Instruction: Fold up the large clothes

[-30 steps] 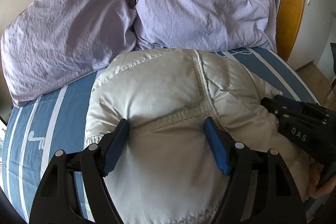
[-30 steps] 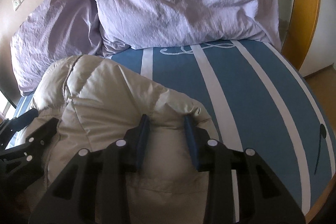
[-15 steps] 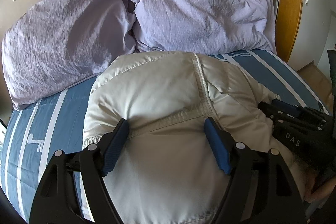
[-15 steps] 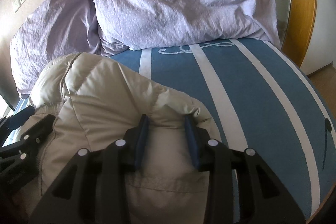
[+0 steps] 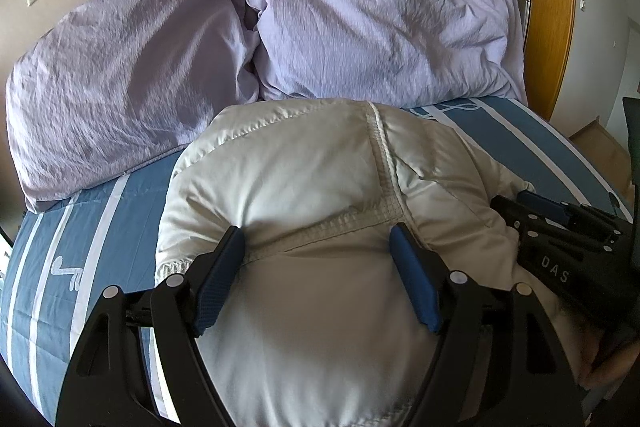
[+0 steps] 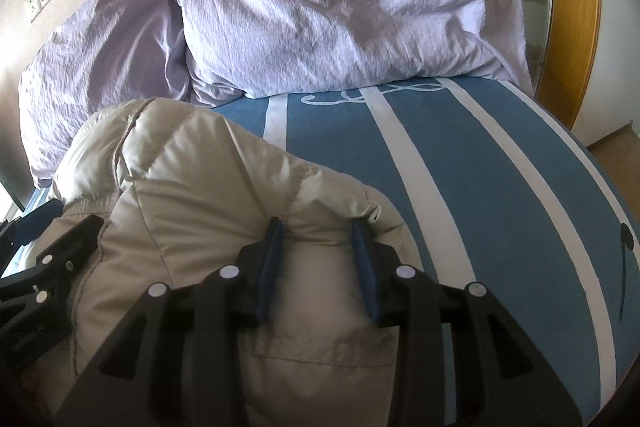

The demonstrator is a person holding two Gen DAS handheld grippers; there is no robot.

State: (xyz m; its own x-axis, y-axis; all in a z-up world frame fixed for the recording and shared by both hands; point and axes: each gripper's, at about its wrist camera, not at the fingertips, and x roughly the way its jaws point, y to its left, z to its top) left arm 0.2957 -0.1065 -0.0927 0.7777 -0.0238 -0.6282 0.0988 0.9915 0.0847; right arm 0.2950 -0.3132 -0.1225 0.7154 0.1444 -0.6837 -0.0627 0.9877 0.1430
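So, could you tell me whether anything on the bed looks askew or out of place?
Only the two lilac pillows: the right pillow leans over the left pillow, crooked and creased. The puffy jacket lies bundled on the striped bedsheet, undamaged.

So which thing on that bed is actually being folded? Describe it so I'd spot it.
Find the blue bedsheet with white stripes, below two lilac pillows. At its near end lies a puffy cream padded jacket, bundled up. It is the only pale, shiny, quilted thing there, and both grippers rest on it.
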